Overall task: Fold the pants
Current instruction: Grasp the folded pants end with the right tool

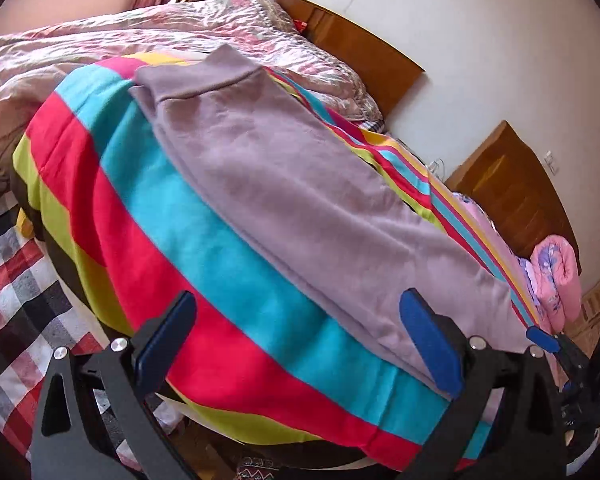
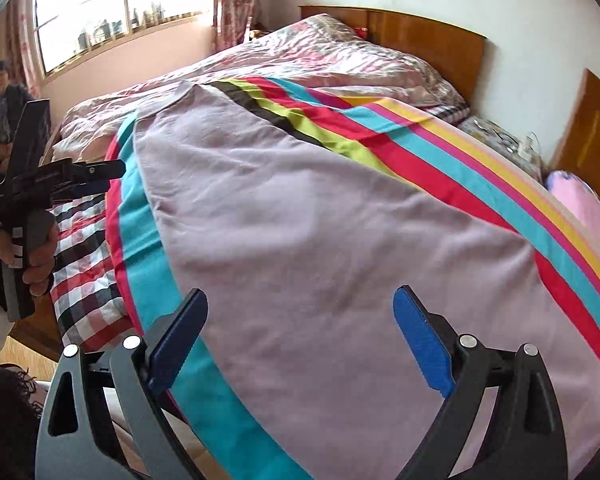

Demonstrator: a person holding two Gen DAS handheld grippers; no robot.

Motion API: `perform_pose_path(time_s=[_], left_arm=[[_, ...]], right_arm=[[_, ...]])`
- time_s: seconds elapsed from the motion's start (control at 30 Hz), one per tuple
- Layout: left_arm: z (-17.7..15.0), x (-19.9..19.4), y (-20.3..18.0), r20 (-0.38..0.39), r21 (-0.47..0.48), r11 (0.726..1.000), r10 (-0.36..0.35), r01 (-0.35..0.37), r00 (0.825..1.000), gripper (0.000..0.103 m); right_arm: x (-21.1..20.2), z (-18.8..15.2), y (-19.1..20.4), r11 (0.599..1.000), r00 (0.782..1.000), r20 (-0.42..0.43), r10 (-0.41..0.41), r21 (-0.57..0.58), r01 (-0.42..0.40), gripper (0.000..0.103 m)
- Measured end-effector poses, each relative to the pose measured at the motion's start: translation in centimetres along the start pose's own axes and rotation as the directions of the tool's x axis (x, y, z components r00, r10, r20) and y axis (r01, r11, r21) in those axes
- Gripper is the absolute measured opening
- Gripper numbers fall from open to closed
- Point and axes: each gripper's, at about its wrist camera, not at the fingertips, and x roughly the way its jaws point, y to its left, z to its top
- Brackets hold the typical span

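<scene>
Presently, both the left gripper (image 1: 300,340) and right gripper (image 2: 300,340) gape wide, empty; soft, light mauve pants (image 1: 284,184) lie flat, apparently halved lengthwise; pinch hem edge.

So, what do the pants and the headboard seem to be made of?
The pants look like soft knit fabric, perhaps cotton fleece: matte mauve, slightly fuzzy, with a ribbed waistband. The headboard looks like wood or wood veneer: orange-brown with a smooth, faintly glossy surface.
</scene>
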Motion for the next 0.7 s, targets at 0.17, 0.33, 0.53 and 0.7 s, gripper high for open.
perform_pose_path(time_s=[0.17, 0.33, 0.53, 0.7], left_arm=[[4.3, -0.4, 8.2, 0.03, -0.236, 0.971, -0.037, 0.044, 0.999, 0.1], [5.8, -1.4, 9.8, 0.044, -0.246, 0.969, 0.023, -0.012, 0.999, 0.101], [5.1, -2.4, 12.7, 0.053, -0.324, 0.946, 0.049, -0.029, 0.997, 0.101], [4.7, -2.0, 14.0, 0.03, -0.365, 0.93, -0.038, 0.046, 0.999, 0.101]], right_arm=[[6.5, 7.0, 9.5, 0.953, 0.992, -0.008, 0.126, -0.277, -0.123, 0.082], [12.4, 11.5, 15.7, 0.878, 0.998, -0.001, 0.071, -0.475, -0.063, 0.074], [17.0, 13.8, 20.4, 0.778, 0.999, 0.041, 0.005, -0.628, 0.022, 0.069], [19.6, 14.1, 20.2, 0.79, 1.0, 0.013, 0.02, -0.613, -0.008, 0.051]])
